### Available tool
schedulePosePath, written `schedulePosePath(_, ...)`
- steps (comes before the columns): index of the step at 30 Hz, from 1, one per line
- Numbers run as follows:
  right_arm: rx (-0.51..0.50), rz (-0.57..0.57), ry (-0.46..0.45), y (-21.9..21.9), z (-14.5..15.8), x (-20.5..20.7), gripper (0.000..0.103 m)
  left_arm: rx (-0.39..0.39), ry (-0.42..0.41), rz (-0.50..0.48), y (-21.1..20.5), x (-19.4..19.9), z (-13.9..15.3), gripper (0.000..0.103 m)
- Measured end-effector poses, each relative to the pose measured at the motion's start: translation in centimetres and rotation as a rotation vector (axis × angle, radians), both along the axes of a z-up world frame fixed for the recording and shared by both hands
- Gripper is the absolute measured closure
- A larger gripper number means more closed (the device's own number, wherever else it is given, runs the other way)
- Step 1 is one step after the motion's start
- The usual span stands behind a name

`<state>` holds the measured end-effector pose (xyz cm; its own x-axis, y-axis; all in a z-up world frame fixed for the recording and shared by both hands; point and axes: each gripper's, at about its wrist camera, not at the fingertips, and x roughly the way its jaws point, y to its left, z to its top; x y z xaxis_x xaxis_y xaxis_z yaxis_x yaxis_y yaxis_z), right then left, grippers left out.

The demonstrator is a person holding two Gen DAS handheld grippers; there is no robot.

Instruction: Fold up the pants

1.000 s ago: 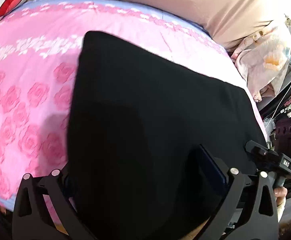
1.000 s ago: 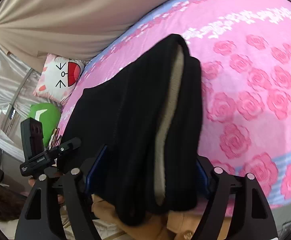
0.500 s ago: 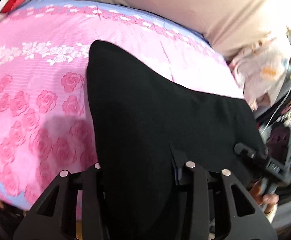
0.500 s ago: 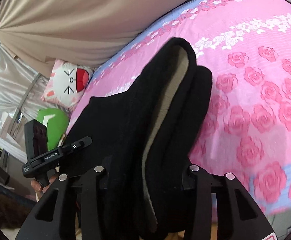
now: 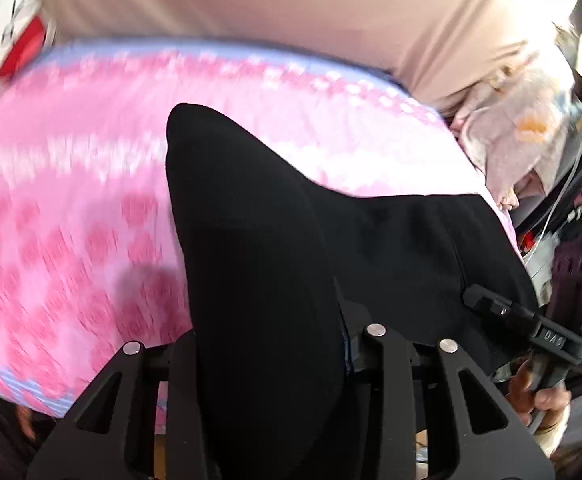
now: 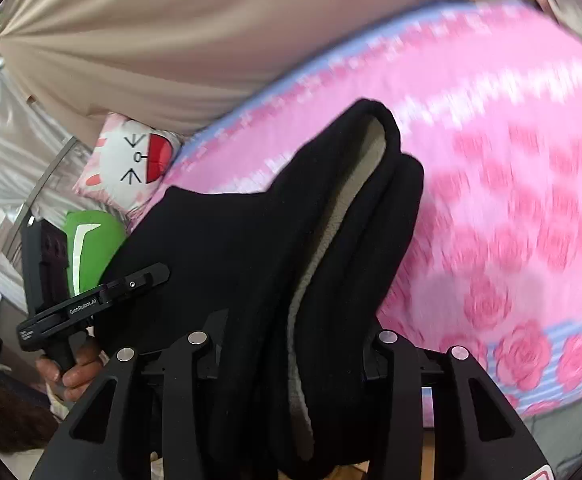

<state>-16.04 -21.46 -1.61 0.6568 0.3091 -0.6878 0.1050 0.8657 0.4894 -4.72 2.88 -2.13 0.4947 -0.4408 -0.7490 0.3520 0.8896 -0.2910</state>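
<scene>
The black pants (image 5: 275, 240) hang between the two tools above a bed covered by a pink rose-print bedspread (image 5: 71, 208). The left tool (image 5: 267, 344) has its fingers pressed onto a bunched fold of the cloth, and the right tool (image 6: 291, 344) pinches the other end, where a pale fleece lining (image 6: 331, 216) shows between the black layers. Each tool grips a thick gather, not a single edge, probably so the several layers stay stacked while the garment is carried.

In the right wrist view the cloth peaks in the middle and drops toward the near edge of the bed, so the pants appear lifted, with only their far part possibly resting on the bedspread; the blur makes the contact hard to tell. The left tool appears in that view at the near left, its handle held in the person's hand (image 6: 73, 372). A cat-face cushion (image 6: 131, 164) and a green cushion (image 6: 91, 244) lie at the far left, beside a beige curtain (image 6: 171, 40).

Judging from the doubled layers, a fold is already made, and the pants seem to be held taut and level so they can be laid down flat.
</scene>
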Motion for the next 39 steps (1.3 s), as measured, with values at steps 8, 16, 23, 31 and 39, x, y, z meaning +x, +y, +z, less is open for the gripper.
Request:
schedulePosePath(8, -0.102, 0.006, -0.213, 1.1, 8.4, 1.5, 0.063, 0.029, -0.288, 0.011, -0.4, -0.3, 8.6, 0.069)
schedulePosePath(16, -0.212, 0.036, -0.474, 2.0, 17.7, 3.1, 0.063, -0.013, -0.59, 0.043, 0.2, -0.4, 17.3, 0.069)
schedulePosePath(23, -0.28, 0.043, -0.646, 1.4, 22.9, 6.7, 0.062, -0.041, -0.772, 0.094, -0.3, 2.4, 22.2, 0.068)
schedulePosePath(31, -0.281, 0.019, -0.715, -2.2, 24.4, 15.8, 0.062, -0.061, -0.83, 0.137, -1.9, 11.0, 23.2, 0.067)
schedulePosePath(39, -0.199, -0.047, -0.554, -8.0, 16.7, 27.6, 0.062, 0.046, -0.679, 0.15, -5.6, 23.4, 16.6, 0.067)
